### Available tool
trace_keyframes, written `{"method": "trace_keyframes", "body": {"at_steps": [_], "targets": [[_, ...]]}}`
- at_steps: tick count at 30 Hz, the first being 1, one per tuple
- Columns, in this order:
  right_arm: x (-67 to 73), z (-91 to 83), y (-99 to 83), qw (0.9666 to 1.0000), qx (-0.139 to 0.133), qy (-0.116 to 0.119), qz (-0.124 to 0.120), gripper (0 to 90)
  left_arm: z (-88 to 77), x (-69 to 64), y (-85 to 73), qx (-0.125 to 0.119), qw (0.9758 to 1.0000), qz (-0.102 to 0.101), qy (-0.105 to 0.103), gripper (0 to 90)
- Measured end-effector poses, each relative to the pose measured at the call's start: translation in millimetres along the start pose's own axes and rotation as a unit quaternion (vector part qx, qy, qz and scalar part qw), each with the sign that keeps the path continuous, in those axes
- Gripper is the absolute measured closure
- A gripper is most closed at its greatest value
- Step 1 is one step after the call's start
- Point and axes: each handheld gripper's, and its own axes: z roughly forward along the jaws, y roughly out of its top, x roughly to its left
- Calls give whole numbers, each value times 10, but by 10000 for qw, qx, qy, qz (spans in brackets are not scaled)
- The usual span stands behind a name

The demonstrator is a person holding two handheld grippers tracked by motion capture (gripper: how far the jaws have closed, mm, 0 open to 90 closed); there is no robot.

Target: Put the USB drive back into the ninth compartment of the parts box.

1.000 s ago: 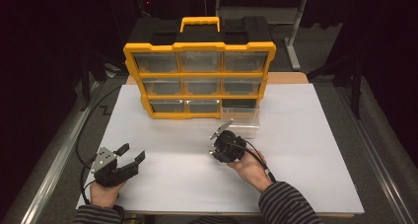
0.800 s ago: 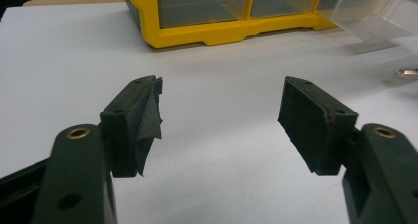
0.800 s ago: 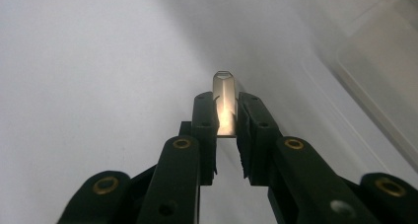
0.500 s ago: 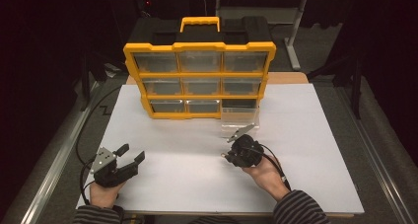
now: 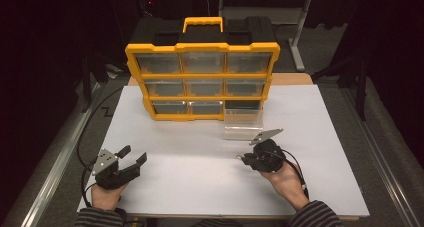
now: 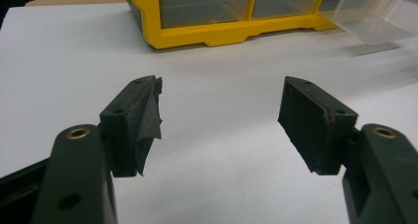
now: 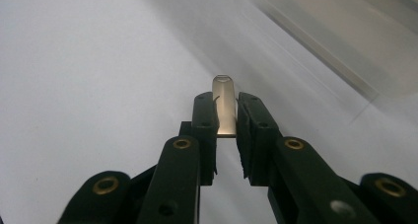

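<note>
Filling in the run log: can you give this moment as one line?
left gripper: open, nothing held | right gripper: shut on metal strip | clear drawer: out on table, before yellow organizer

white table (image 5: 200, 187), yellow drawer organizer (image 5: 202, 82), clear drawer (image 5: 243, 123)

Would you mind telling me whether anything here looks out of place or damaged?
Two things. One clear drawer sits on the white table in front of the yellow organizer, leaving its bottom-right slot empty. On the left gripper, the lining of one of the jaws is peeling and hangs loose at the edge.
</note>
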Motion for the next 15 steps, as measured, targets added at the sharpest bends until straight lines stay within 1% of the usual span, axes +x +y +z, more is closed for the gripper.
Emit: {"method": "trace_keyframes", "body": {"at_steps": [3, 7, 15], "targets": [[-21, -50, -40, 9999, -75, 5, 73, 799, 3, 6, 0, -28, 10000, -42, -3, 329], [-61, -120, -96, 9998, -181, -9, 128, 799, 6, 6, -1, -8, 10000, -35, 3, 328], [-142, -260, -193, 9986, -406, -49, 324, 799, 6, 7, -3, -2, 10000, -37, 9, 328]]}}
